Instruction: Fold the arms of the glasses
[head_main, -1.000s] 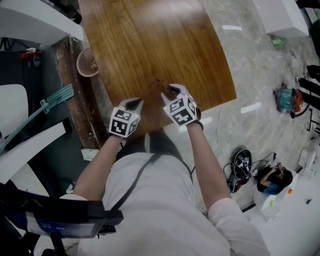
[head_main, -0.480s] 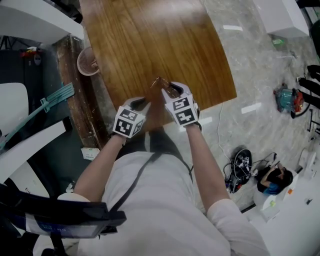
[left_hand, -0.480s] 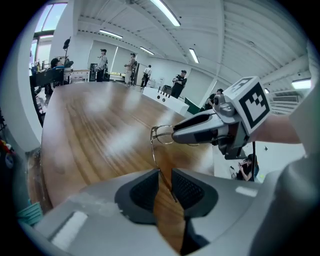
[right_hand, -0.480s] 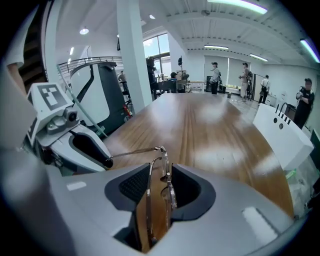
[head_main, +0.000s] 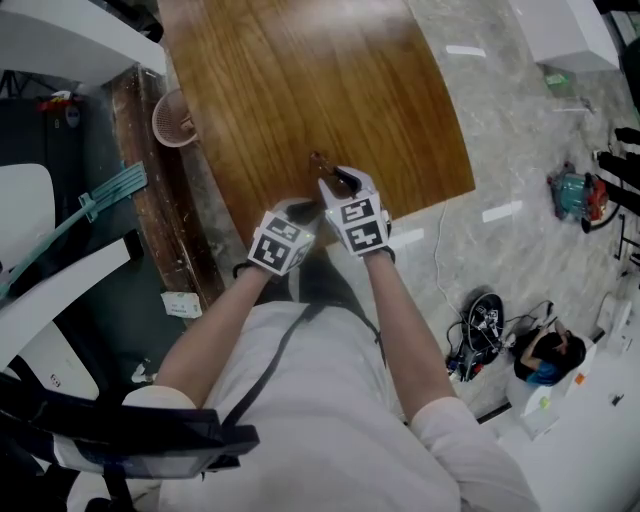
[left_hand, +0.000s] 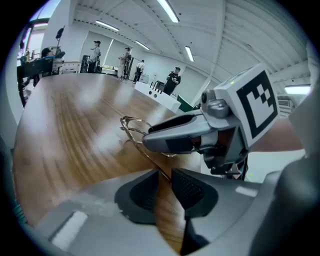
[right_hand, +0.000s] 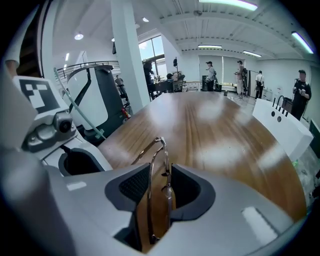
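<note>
Thin metal-framed glasses (head_main: 322, 164) hang just above the near end of the wooden table (head_main: 300, 80). My right gripper (head_main: 337, 180) is shut on them, and in the right gripper view the front of the glasses (right_hand: 161, 165) stands upright between its pads. In the left gripper view one arm runs from the glasses (left_hand: 132, 125) down into the gap of my left gripper (left_hand: 164, 181). Those jaws have just been opening and stand apart, so the arm tip lies loose between them. In the head view the left gripper (head_main: 303, 209) sits close beside the right one.
A small round basket (head_main: 172, 122) sits off the table's left edge. Beyond the table's right edge is pale floor with cables and gear (head_main: 485, 325). People stand at the far end of the room (left_hand: 175, 80).
My left gripper has moved right, up against the right gripper, and its jaws now stand apart. The right gripper has stayed in place holding the glasses.
</note>
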